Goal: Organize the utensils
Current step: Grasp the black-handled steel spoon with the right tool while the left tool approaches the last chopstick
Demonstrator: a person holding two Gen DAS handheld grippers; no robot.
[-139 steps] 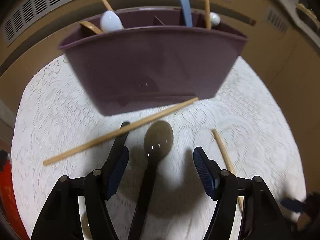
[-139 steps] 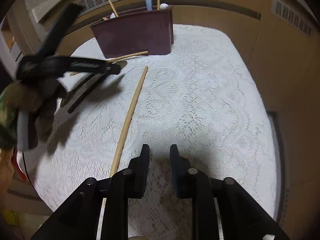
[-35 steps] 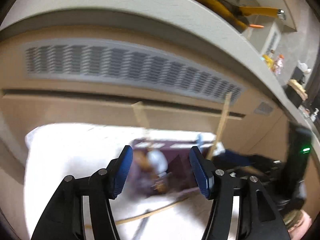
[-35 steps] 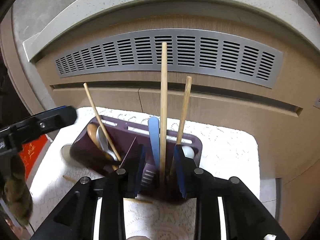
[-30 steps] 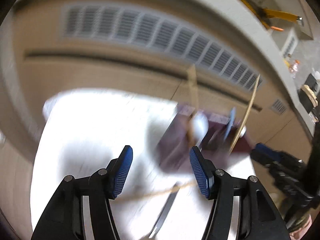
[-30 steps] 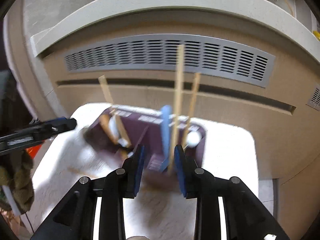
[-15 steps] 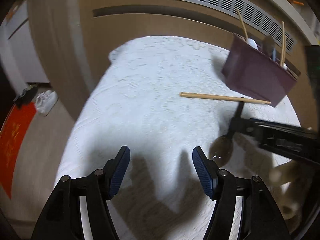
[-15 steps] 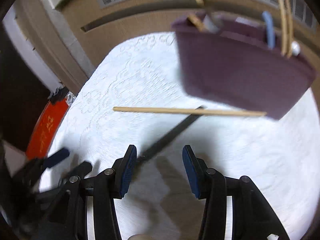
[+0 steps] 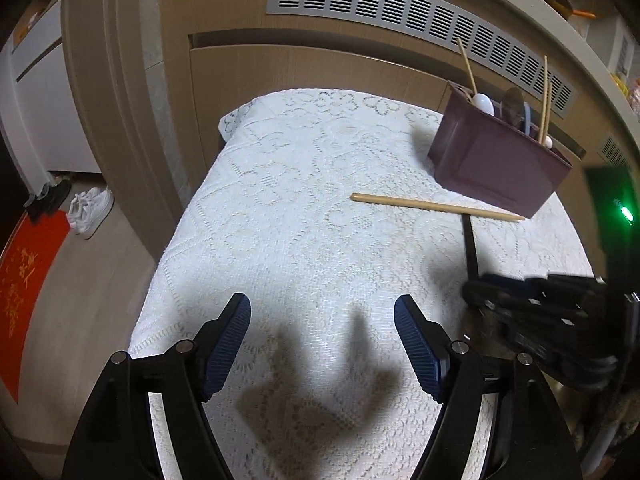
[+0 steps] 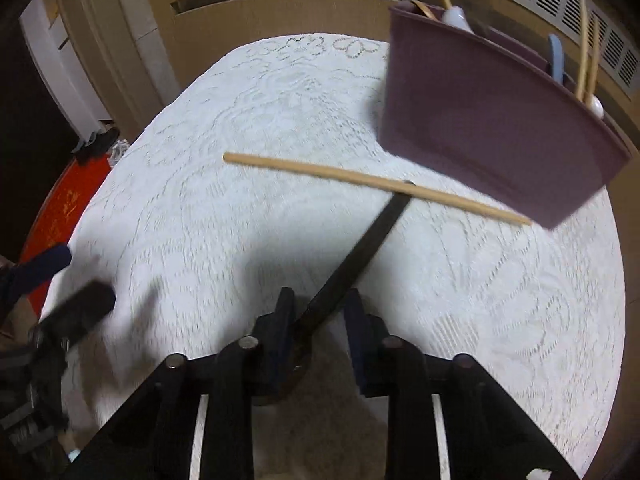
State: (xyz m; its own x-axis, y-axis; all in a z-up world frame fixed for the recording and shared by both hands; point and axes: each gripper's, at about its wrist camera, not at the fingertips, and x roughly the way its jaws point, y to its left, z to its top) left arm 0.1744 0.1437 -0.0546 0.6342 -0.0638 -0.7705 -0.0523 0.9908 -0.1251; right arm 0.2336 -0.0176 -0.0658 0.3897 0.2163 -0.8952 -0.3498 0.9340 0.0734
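Observation:
A purple utensil caddy (image 9: 496,168) stands at the far right of the white lace tablecloth (image 9: 304,240), holding chopsticks, spoons and a blue utensil. A single wooden chopstick (image 9: 436,207) lies in front of it, across the handle of a dark spoon (image 9: 469,246). My left gripper (image 9: 322,338) is open and empty over bare cloth. My right gripper (image 10: 320,314) is open, its fingers on either side of the dark spoon's handle (image 10: 352,264). The chopstick (image 10: 372,186) and caddy (image 10: 492,124) lie beyond it. The spoon's bowl is hidden under the gripper.
A wooden cabinet with a grey vent grille (image 9: 400,16) backs the table. White shoes (image 9: 90,210) and a red mat (image 9: 24,280) lie on the floor to the left. The table's left edge (image 9: 180,224) drops off.
Both grippers have come down from the caddy toward the tabletop. The right gripper has moved forward so its fingers now straddle the dark spoon's handle. The left gripper stays open.

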